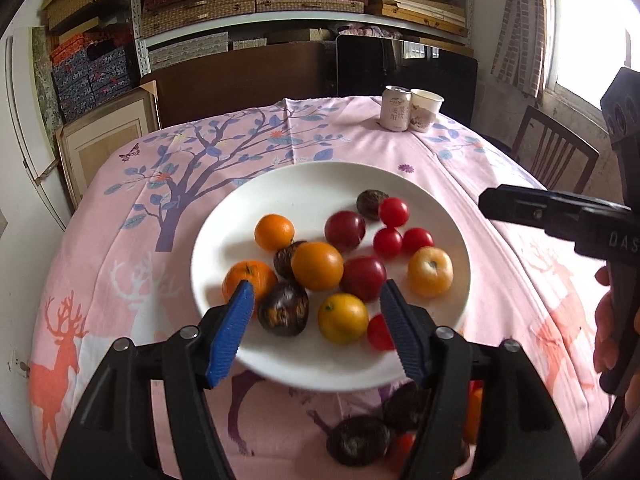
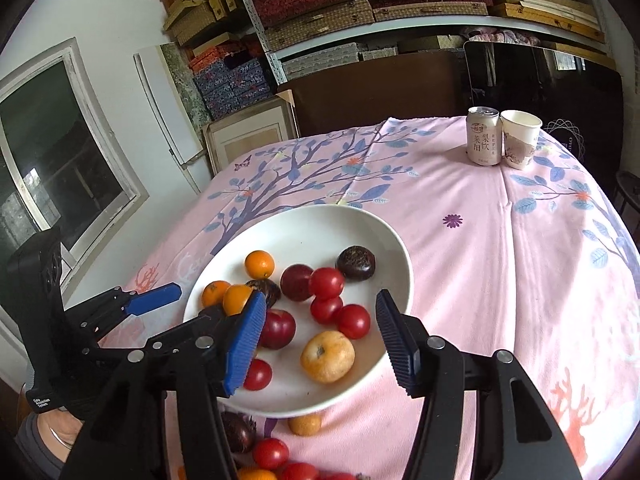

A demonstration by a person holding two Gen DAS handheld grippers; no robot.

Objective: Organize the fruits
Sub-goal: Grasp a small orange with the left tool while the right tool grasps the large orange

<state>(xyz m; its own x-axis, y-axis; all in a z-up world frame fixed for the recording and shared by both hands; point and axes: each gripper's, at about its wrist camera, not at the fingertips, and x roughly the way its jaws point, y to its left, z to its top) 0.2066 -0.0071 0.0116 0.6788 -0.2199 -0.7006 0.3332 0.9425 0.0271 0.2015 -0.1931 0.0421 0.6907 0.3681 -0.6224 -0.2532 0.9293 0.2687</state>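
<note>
A white plate (image 1: 304, 184) sits on the pink tablecloth and holds several oranges (image 1: 317, 265), red cherry tomatoes (image 1: 393, 211), dark plums (image 1: 345, 230) and brown water chestnuts (image 1: 283, 309). It also shows in the right wrist view (image 2: 320, 224). My left gripper (image 1: 317, 298) is open and empty, hovering above the plate's near edge. My right gripper (image 2: 320, 316) is open and empty, above the plate's near right side, over a pale orange (image 2: 327, 356). Loose fruits lie on the cloth in front of the plate: a water chestnut (image 1: 358, 440), a tomato (image 2: 270, 453), a small orange (image 2: 305, 424).
A drink can (image 2: 483, 136) and a paper cup (image 2: 520, 144) stand at the table's far side. A wooden chair (image 1: 556, 152) stands at the right. Shelves of boxes fill the back wall. The other gripper shows at each view's side (image 1: 560, 216) (image 2: 152, 300).
</note>
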